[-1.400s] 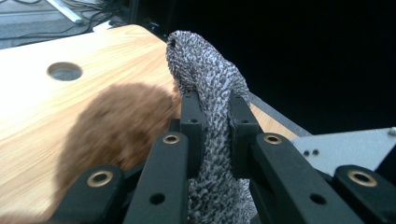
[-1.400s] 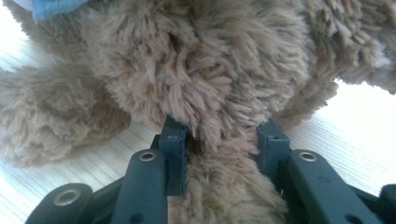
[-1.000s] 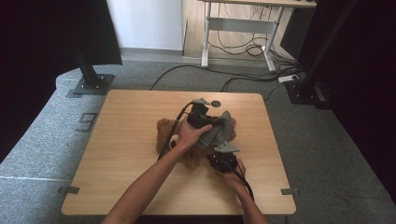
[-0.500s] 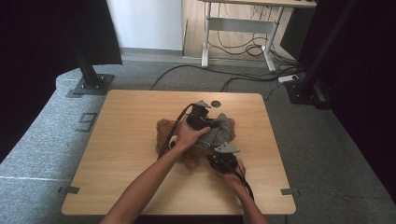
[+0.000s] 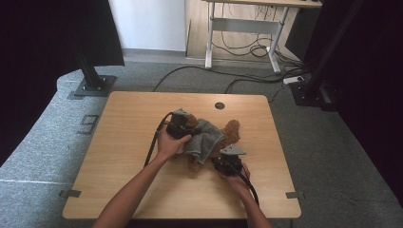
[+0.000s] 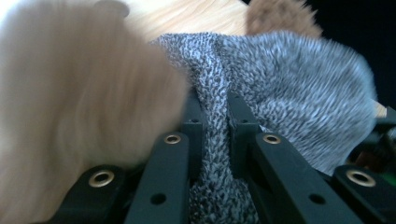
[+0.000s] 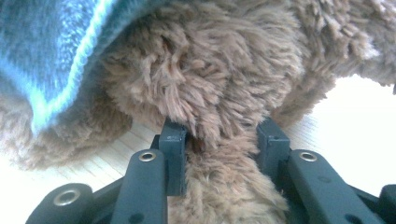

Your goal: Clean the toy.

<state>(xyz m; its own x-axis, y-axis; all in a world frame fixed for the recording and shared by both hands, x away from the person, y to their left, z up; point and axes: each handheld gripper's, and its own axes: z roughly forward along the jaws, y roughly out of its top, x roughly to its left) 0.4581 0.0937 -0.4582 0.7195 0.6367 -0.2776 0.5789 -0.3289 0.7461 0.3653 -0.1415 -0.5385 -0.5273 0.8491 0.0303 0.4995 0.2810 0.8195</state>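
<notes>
A brown plush toy (image 5: 227,137) lies near the middle of the bench (image 5: 128,142), a little to the right of centre. Its long axis runs on a slant, from a near-left end by the person's hands to a far-right end that points toward the far right corner. A grey knitted garment (image 5: 205,137) is draped over its middle part, bunched and hanging toward the near side.

The left claw (image 5: 187,130) comes in from the left, at the far-left end of the garment. Its jaws are nearly together and pinch a fold of the grey knit (image 6: 212,154), which fills the narrow gap between the pads in the left gripper view; a blurred tan furry part lies at the left of that view. The right claw (image 5: 222,159) sits at the near side of the toy. Its jaws stand partly apart and clamp a thick limb of brown fur (image 7: 222,186), the pads pressing into the pile on both sides, with the blue-grey hem of the garment above at the left.

The bench is light wood with a small round cable hole (image 5: 219,105) near its far edge. It stands on grey carpet (image 5: 57,123). Beyond it are a white-legged desk (image 5: 242,28) with loose cables (image 5: 247,50) under it, black stands at both sides and dark curtains.
</notes>
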